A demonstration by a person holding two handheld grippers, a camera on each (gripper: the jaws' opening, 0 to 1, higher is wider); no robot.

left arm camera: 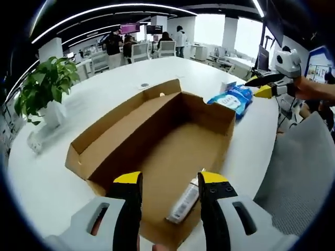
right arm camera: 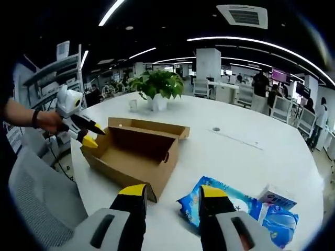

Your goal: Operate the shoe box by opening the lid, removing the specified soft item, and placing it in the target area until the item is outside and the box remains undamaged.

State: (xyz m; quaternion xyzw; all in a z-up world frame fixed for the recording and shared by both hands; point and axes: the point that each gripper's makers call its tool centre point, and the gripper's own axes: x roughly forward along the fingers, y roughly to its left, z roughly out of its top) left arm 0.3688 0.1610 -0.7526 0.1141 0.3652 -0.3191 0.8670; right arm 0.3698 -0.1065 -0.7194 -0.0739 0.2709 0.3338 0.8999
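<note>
The left tongs [left arm camera: 170, 184] are hovering at the near edge of the open cardboard shoe box [left arm camera: 157, 130], their yellow-tipped jaws standing wide apart and gripping nothing. Just between and beyond those jaws, a small white bottle-like item [left arm camera: 184, 202] is lying on the box floor, leaning toward the right jaw. The box lid [left arm camera: 123, 117] is lying folded back on the far-left side of the left tongs, resting on the white round table [left arm camera: 63, 172]. Beyond the box, ahead and to the right, a blue soft pack [left arm camera: 233, 99] is resting on the table, outside the box, with the right tongs [left arm camera: 261, 86] hanging just past it, held by a hand [left arm camera: 314, 89]. In the right gripper view, the right tongs [right arm camera: 170, 194] are poised above the blue soft pack [right arm camera: 225, 201], jaws spread wide and empty, the pack lying partly under the right jaw. The shoe box [right arm camera: 133, 151] is sitting ahead and left of them, with the left tongs [right arm camera: 89, 133] pointing into its far-left end. A potted plant [right arm camera: 157, 86] is standing on the table [right arm camera: 251, 151] beyond the box
</note>
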